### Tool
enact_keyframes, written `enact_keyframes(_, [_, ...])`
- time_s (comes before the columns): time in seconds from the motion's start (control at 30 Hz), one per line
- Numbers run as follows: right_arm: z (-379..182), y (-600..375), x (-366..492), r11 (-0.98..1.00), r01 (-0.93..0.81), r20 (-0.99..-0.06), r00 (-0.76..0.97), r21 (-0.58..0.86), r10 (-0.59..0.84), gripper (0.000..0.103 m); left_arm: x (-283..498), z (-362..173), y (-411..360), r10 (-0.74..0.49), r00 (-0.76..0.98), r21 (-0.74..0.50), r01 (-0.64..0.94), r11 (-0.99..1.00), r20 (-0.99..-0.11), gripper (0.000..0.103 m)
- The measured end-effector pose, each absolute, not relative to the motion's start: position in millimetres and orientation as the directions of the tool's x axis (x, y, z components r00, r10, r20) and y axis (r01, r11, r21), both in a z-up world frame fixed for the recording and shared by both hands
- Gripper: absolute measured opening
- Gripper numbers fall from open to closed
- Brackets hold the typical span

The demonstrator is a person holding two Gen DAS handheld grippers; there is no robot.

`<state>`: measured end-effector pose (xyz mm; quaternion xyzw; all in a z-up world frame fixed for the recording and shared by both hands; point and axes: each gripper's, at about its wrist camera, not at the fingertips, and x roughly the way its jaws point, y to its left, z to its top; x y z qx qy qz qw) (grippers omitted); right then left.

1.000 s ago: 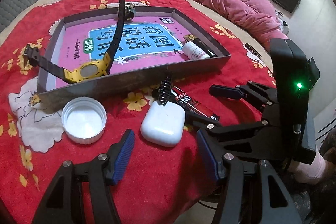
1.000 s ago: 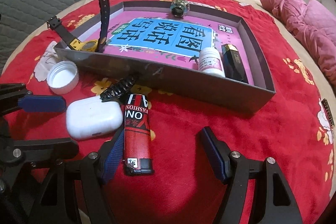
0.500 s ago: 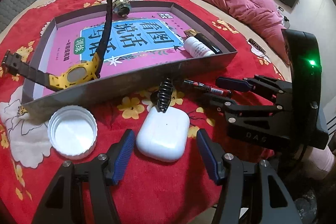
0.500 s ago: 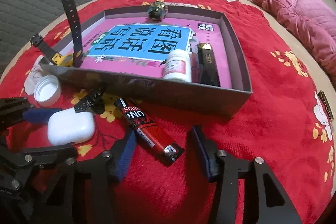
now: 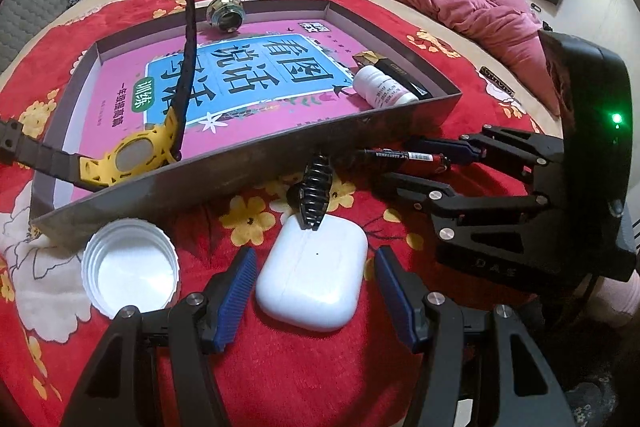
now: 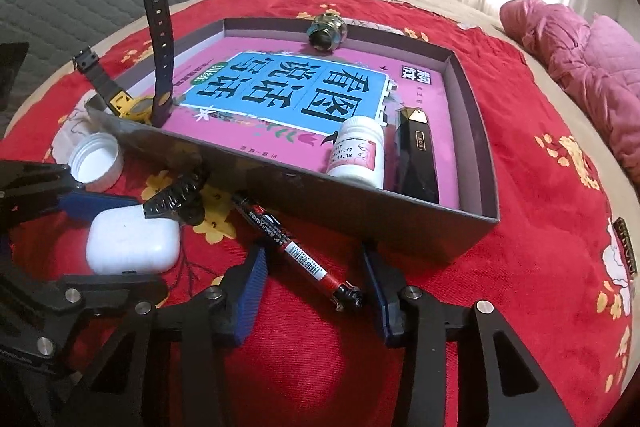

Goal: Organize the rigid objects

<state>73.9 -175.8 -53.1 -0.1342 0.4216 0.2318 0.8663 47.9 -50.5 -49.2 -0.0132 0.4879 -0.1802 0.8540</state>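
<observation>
Both claws now straddle targets beside the gray box (image 6: 384, 211): left gripper (image 5: 312, 285) spread around earbud case (image 5: 312, 277), right gripper (image 6: 316, 279) spread, repositioned over red lighter (image 6: 296, 247); grasps seem imminent.

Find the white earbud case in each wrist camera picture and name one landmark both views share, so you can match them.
Left wrist view: the white earbud case lies low in the centre, between the open left gripper fingers.
Right wrist view: the case sits at the lower left, left of the open right gripper.
Shared landmark: the black hair clip resting on the case's far edge.
</observation>
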Motion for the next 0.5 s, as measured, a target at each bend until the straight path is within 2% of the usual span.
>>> enact_keyframes(0.27, [-49, -180, 71, 0.849, -0.526, -0.811, 0.479, 0.042, 0.336, 0.033, 50, -50, -49, -0.317, 0.465, -0.189, 0.302, 0.934, -0.827, 0.051])
enact_keyframes(0.5, [-45, -175, 61, 0.822, -0.565, -0.808, 0.452, 0.067, 0.377, 0.025, 49, -48, -46, -0.335, 0.456, -0.206, 0.31, 0.928, -0.824, 0.051])
